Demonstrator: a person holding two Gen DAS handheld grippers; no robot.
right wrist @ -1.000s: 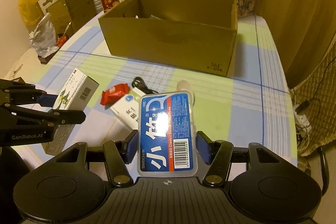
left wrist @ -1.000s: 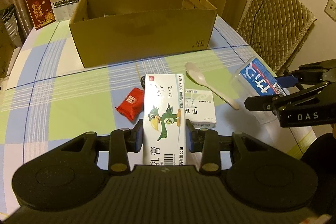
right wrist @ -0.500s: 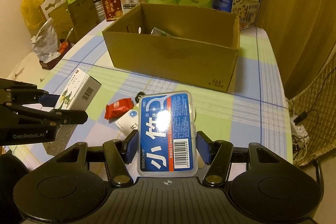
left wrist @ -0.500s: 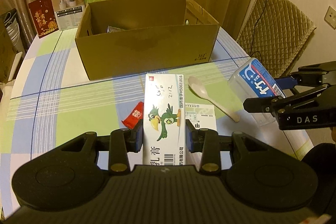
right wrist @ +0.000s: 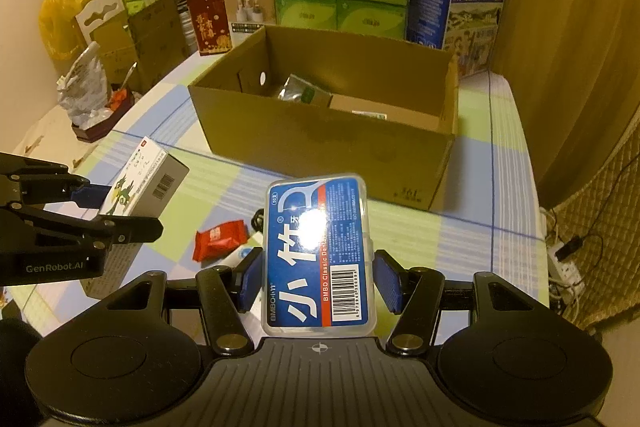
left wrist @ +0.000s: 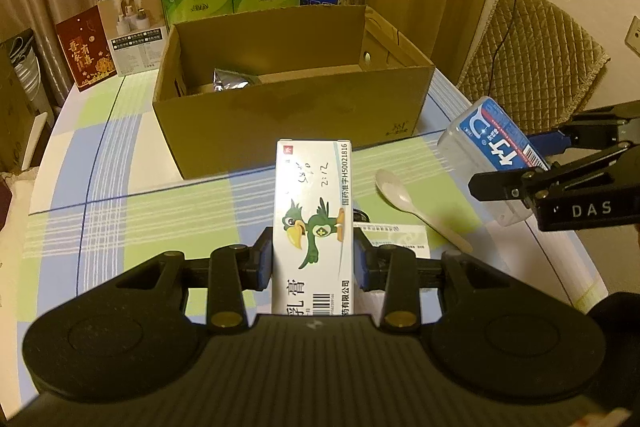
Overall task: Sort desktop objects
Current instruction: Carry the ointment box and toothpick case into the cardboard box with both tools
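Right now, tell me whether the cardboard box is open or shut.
Open. The cardboard box has no lid or flaps over its top, and a silver foil pouch lies visible on its floor.

Your left tool (left wrist: 313,263) is clamped on the sides of a white ointment box (left wrist: 312,223), blue pads pressed flat against it, and it sits raised above the worktop, pointing forward and level. Your right tool (right wrist: 318,281) is closed the same way on a clear floss-pick case (right wrist: 318,255), gripping it near its lower half. Each tool shows in the other's view: the right one (left wrist: 516,171) off to the right, the left one (right wrist: 124,215) off to the left, side by side, well apart, at much the same height.
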